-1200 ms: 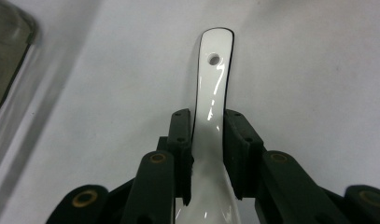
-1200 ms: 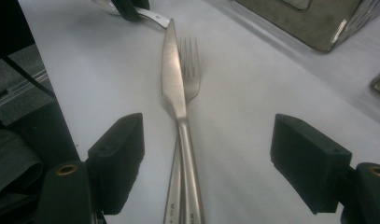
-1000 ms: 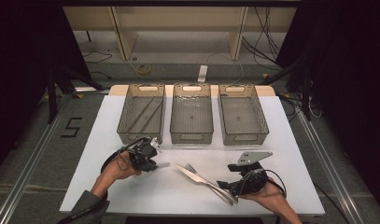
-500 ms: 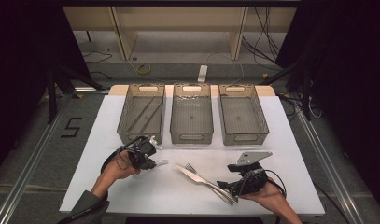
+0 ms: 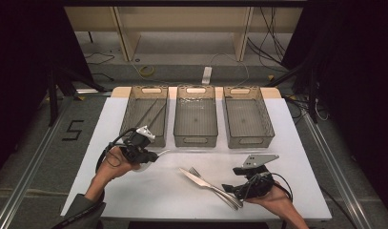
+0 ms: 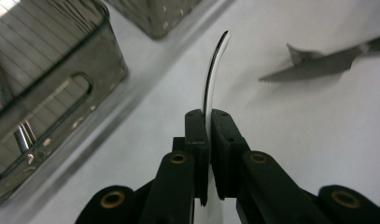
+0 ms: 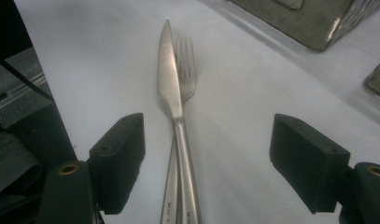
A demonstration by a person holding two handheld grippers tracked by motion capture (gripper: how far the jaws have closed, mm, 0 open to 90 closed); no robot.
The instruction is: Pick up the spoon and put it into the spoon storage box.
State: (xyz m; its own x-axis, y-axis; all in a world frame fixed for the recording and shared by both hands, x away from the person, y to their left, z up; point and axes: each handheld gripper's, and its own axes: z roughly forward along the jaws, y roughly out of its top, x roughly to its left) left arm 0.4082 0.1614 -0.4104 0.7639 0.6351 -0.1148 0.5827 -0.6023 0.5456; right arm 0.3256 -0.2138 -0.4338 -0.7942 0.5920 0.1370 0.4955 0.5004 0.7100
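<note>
While our left hand-held gripper (image 6: 207,140) has its jaws pressed together on a thin piece of cutlery, we see that piece edge-on in the left gripper view: a slim, curved strip of bright metal (image 6: 214,70) with a dark rim, rising from between the black pads and bending to the right at its tip. From this angle we cannot tell whether it is a spoon or something else. In the high view it (image 5: 159,153) juts out to the right of the left hand-held gripper (image 5: 143,151), over the white tabletop (image 5: 182,200) just in front of the left basket (image 5: 146,114).

Our right hand-held gripper (image 7: 208,158) sits with its jaws spread wide, pinching nothing, and the handles of a knife (image 7: 171,88) and a fork (image 7: 186,70) run between them. Both are plain matte steel; the knife lies on top of the fork, its blade just left of the tines.

Farther off, three wire-mesh baskets stand in a row at the back of the tabletop: the left one holding some long dark utensils, then the middle basket (image 5: 195,119) and the right basket (image 5: 246,117).
</note>
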